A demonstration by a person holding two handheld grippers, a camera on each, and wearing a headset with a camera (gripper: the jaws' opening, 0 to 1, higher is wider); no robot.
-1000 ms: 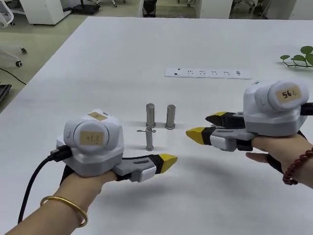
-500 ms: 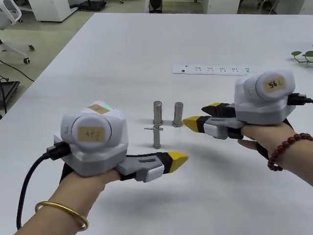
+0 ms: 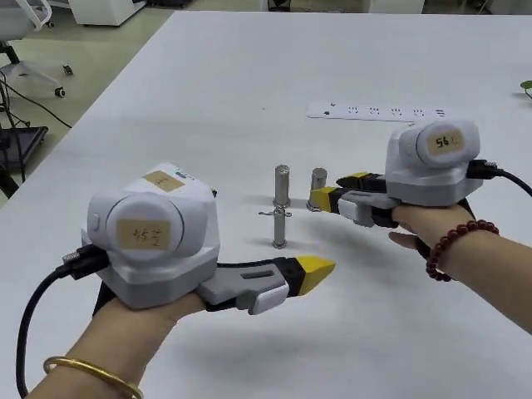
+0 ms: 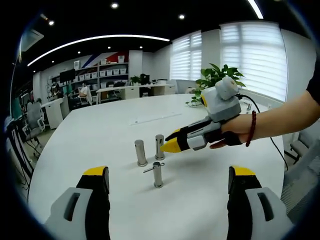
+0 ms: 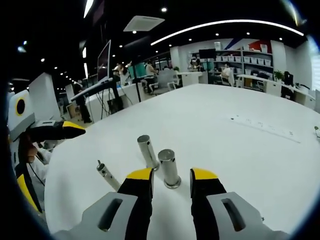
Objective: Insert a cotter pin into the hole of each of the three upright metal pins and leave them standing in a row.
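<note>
Three upright metal pins stand mid-table. The front pin (image 3: 279,229) carries a cotter pin (image 3: 273,214) crosswise through its hole. Behind it stand the rear left pin (image 3: 282,185) and the rear right pin (image 3: 318,179). My right gripper (image 3: 337,189) is open, its yellow tips at the rear right pin (image 5: 168,167), one on each side. I cannot tell whether they touch it. The rear left pin (image 5: 146,151) and front pin (image 5: 106,175) lie just beyond. My left gripper (image 3: 299,274) hovers wide open (image 4: 168,172) near the table's front, short of the front pin (image 4: 158,175).
A white power strip (image 3: 378,111) lies on the white table (image 3: 208,100) behind the pins. The table's left edge drops to the floor, where an office chair (image 3: 25,33) stands. A potted plant (image 4: 217,75) sits at the far right end.
My right gripper has moved left, and its tips have reached the rear right pin. The head camera has shifted; the left gripper and the pins have stayed put.
</note>
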